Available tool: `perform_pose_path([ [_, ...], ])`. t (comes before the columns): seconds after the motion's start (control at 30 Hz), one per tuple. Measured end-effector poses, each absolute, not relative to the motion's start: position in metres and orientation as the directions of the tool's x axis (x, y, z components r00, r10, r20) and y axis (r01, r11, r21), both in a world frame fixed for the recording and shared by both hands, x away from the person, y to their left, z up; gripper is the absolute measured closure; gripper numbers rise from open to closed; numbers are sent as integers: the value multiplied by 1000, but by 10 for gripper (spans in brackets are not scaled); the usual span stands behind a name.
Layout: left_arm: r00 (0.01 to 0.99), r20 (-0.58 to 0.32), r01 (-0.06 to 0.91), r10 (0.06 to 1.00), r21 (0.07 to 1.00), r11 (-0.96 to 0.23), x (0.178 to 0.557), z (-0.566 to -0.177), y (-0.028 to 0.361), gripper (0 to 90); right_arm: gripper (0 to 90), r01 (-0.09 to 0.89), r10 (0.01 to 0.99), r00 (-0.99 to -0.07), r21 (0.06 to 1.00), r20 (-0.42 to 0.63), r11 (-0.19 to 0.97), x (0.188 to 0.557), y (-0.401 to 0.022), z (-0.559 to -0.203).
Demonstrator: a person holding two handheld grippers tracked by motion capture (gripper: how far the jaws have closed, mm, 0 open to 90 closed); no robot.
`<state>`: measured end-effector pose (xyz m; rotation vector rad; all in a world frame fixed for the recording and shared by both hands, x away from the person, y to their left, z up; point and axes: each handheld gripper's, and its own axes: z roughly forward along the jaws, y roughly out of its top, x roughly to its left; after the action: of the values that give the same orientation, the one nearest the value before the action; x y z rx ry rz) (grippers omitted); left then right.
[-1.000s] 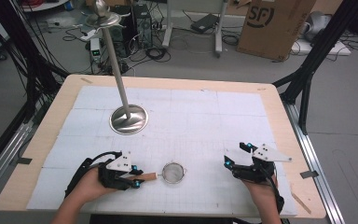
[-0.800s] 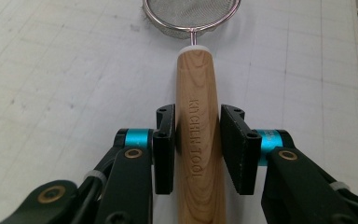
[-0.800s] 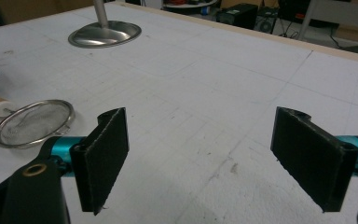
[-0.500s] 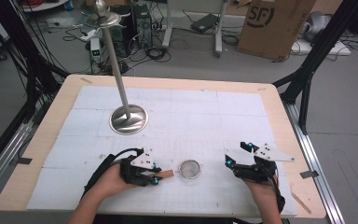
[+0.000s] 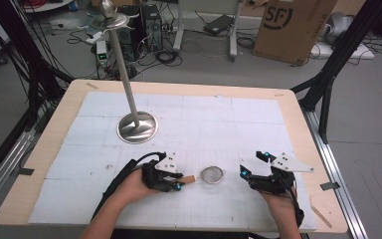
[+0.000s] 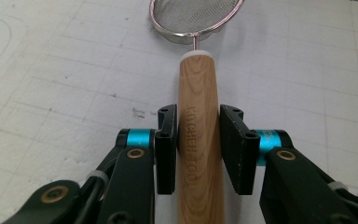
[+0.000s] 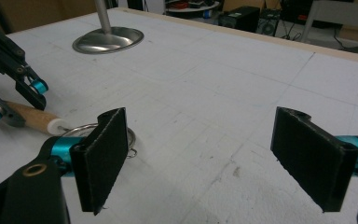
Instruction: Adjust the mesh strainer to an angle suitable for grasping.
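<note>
While the left gripper (image 6: 198, 149) is clamping the strainer's wooden handle (image 6: 200, 140), lettering apparently reading "KITCHEN TOOL", the right gripper (image 7: 214, 158) is gaping empty at three o'clock of the mesh bowl (image 5: 213, 175).

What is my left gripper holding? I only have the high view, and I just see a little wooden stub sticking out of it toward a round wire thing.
Observer: The left gripper is shut on a wooden handle, one jaw on each side. It is the handle of a small mesh strainer.
Operator: Any marking on the handle?
Observer: Yes, the left gripper view shows lettering along the wood that reads KITCHEN TOOL.
Operator: And is my right gripper ready to take it?
Observer: The right gripper has its jaws wide apart with nothing between them. In its view the strainer's rim lies just behind its left jaw, not between the jaws.
</note>
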<state>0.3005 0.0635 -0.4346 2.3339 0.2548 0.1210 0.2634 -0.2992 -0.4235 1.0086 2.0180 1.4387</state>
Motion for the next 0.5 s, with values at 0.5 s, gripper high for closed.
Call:
perform_pose_path([
  [0.5,979,43,116,198,683,-721,306,-433,31,687,178,292,779,-625,940,50,174,263,-300,-422],
])
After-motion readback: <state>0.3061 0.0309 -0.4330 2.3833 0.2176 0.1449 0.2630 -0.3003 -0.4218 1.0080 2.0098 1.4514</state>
